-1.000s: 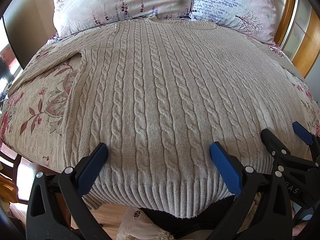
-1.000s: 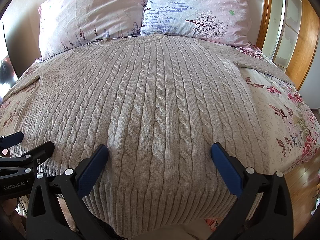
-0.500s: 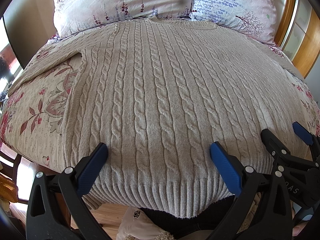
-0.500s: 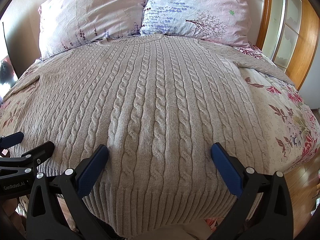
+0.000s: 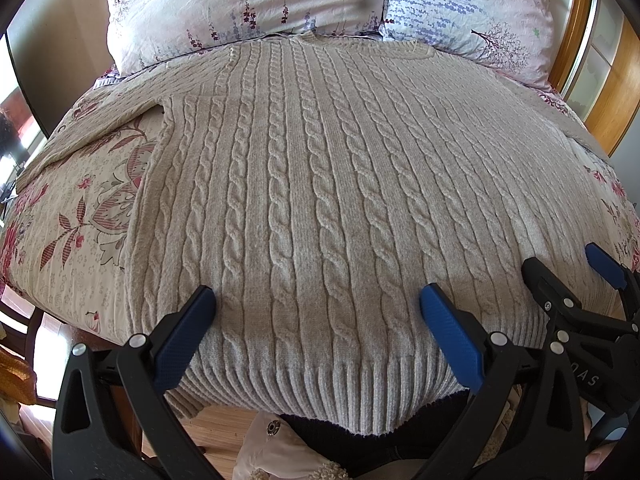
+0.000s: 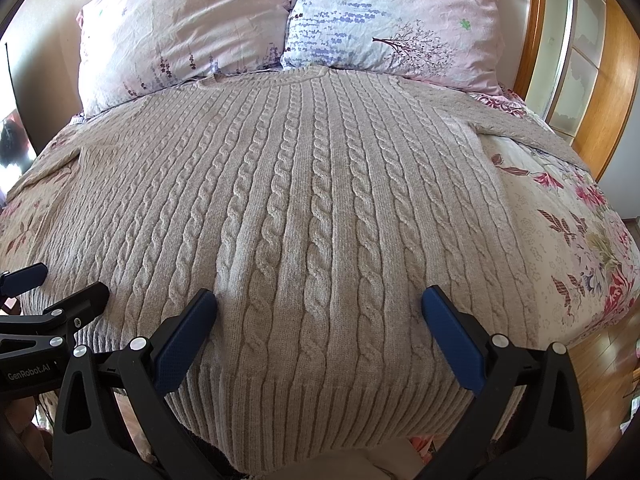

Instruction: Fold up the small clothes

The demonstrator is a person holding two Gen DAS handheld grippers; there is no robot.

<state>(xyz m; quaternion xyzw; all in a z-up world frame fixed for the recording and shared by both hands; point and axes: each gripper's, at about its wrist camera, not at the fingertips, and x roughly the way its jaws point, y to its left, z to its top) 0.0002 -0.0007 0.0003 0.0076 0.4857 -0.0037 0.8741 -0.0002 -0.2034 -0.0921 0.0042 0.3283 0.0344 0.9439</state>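
A beige cable-knit sweater (image 5: 320, 184) lies flat on the bed, neck toward the pillows, ribbed hem (image 5: 340, 388) hanging over the near edge. Its sleeves spread out to both sides. My left gripper (image 5: 318, 300) hovers open over the hem's left half, blue pads wide apart, nothing between them. My right gripper (image 6: 320, 300) is open over the sweater (image 6: 312, 208) near the hem's right half. The right gripper (image 5: 572, 268) also shows at the right edge of the left wrist view. The left gripper (image 6: 60, 280) shows at the left edge of the right wrist view.
A floral bedsheet (image 5: 72, 216) covers the bed. Two patterned pillows (image 6: 184, 28) (image 6: 392, 20) sit at the head. A wooden wardrobe (image 6: 600, 64) stands on the right. Wood floor (image 6: 600, 360) lies beyond the bed's right corner. A person's clothing (image 5: 288, 444) shows below the hem.
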